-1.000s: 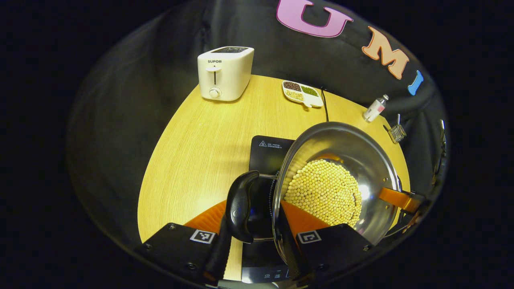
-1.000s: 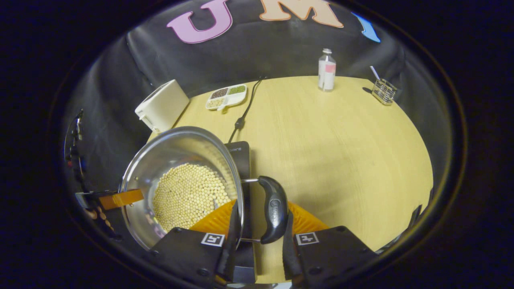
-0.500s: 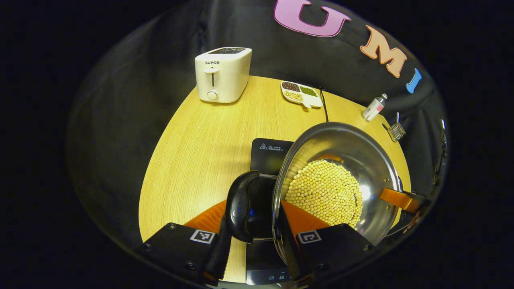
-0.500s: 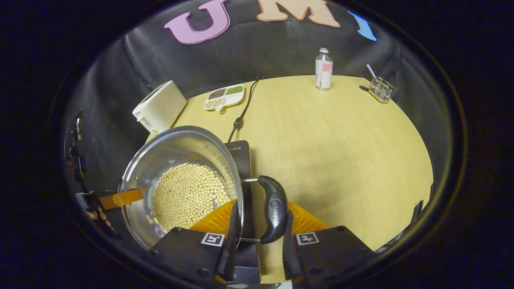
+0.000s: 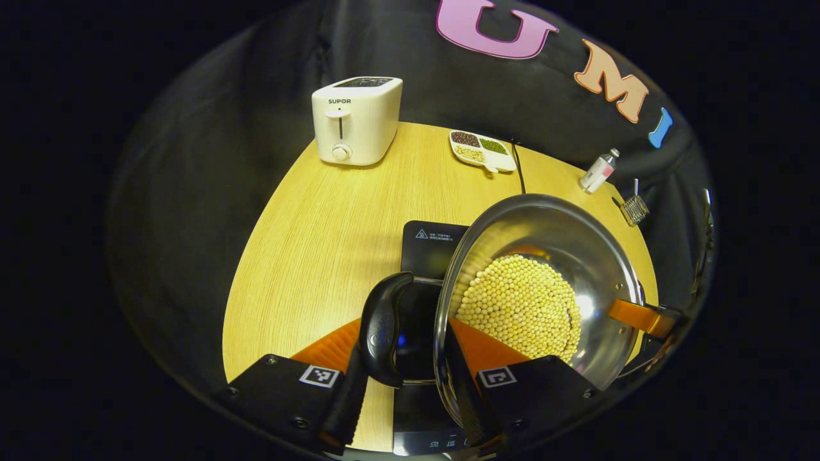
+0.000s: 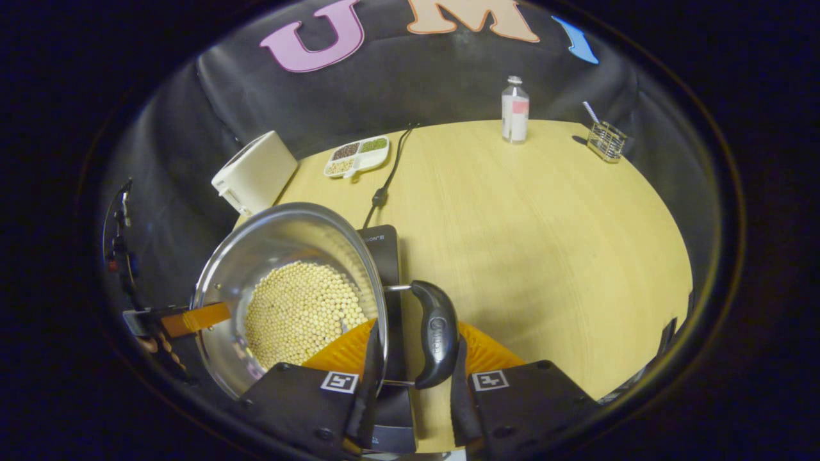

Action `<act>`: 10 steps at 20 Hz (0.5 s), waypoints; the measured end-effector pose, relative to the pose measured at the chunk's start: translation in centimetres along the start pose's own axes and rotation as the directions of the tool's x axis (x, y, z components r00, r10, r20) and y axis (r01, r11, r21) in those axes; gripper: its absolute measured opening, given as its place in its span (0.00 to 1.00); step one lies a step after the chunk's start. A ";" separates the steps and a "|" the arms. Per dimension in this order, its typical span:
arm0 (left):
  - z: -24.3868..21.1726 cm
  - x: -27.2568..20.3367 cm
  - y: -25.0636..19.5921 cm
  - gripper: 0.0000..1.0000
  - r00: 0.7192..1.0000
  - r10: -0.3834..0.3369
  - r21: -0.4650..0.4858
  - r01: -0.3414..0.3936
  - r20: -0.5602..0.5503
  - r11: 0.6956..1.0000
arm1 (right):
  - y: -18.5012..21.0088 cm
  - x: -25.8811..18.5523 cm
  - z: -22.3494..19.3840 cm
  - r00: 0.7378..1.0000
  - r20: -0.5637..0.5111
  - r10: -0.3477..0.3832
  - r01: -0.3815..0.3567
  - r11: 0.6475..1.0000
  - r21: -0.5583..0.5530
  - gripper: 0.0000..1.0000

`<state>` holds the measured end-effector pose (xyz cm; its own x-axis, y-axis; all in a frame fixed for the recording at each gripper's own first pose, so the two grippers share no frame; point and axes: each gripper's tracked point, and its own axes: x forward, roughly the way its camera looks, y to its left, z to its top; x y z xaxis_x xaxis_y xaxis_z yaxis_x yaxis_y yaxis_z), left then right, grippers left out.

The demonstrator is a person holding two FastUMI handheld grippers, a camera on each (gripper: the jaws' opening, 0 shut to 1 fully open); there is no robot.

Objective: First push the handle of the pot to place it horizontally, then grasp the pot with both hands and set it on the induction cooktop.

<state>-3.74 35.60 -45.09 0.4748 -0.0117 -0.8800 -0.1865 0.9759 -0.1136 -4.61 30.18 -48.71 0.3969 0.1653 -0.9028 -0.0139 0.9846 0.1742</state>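
A steel pot (image 5: pixel 602 256) holding pale yellow beans (image 5: pixel 519 307) hangs over the black induction cooktop (image 5: pixel 430 240) and hides most of it. My left gripper (image 5: pixel 403 390) is shut on the pot's black side handle (image 5: pixel 381 330), one finger outside the handle and the other inside the rim. In the right gripper view, my right gripper (image 6: pixel 410 390) clamps the opposite black handle (image 6: pixel 437 333) of the pot (image 6: pixel 269 243) the same way. Each view shows the other gripper's finger at the far rim. Whether the pot touches the cooktop (image 6: pixel 383 246) I cannot tell.
On the round wooden table stand a white toaster (image 5: pixel 355 118), a divided dish of grains (image 5: pixel 482 150), a small bottle (image 5: pixel 597 171) and a wire basket (image 5: pixel 633 209). The cooktop's cable (image 5: pixel 517 169) runs back toward the wall.
The pot and both grippers have drifted only slightly over the cooktop. Both grips are unchanged.
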 end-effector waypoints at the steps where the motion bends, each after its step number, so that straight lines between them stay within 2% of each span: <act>1: 0.0 0.0 0.0 0.64 1.000 0.002 -0.004 -0.002 -0.003 1.000 | 0.0 0.1 0.0 1.000 -0.004 -0.003 0.003 1.000 -0.002 0.44; 2: -0.2 0.0 0.1 0.67 1.000 0.006 -0.006 -0.006 -0.005 1.000 | 0.0 0.1 -0.1 1.000 -0.005 -0.001 0.001 1.000 -0.002 0.44; 3: -0.1 0.0 0.1 0.66 1.000 0.011 -0.007 -0.011 -0.006 1.000 | -0.2 0.1 0.1 1.000 -0.004 -0.006 0.006 1.000 -0.004 0.48; 4: -0.1 -0.1 0.1 0.67 1.000 0.016 -0.010 -0.017 -0.006 1.000 | -0.2 0.0 0.0 1.000 -0.002 -0.006 0.006 1.000 -0.006 0.48; 5: -0.1 -0.1 0.1 0.70 1.000 0.022 -0.012 -0.022 -0.007 1.000 | -0.2 0.0 0.1 1.000 0.000 -0.011 0.011 1.000 -0.008 0.57; 6: 0.0 -0.2 0.2 0.69 1.000 0.025 -0.013 -0.025 -0.006 1.000 | -0.2 -0.1 0.0 1.000 0.001 -0.013 0.013 1.000 -0.012 0.52; 8: 0.0 -0.2 0.2 0.70 0.999 0.033 -0.018 -0.033 -0.002 0.999 | -0.2 0.1 0.1 1.000 0.002 -0.011 0.011 1.000 -0.014 0.55; 9: 0.0 -0.3 0.2 0.72 0.999 0.036 -0.020 -0.036 -0.001 0.999 | -0.3 0.0 0.1 1.000 0.000 -0.013 0.013 1.000 -0.017 0.59; 10: 0.0 -0.3 0.2 0.71 0.999 0.039 -0.017 -0.039 -0.001 0.999 | -0.4 -0.2 0.3 1.000 0.002 -0.012 0.012 1.000 -0.025 0.59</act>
<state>-3.90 35.77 -44.80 0.4667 0.0265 -0.8840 -0.2200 0.9716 -0.0870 -4.40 29.78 -48.52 0.3985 0.1534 -0.9043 -0.0322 0.9876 0.1534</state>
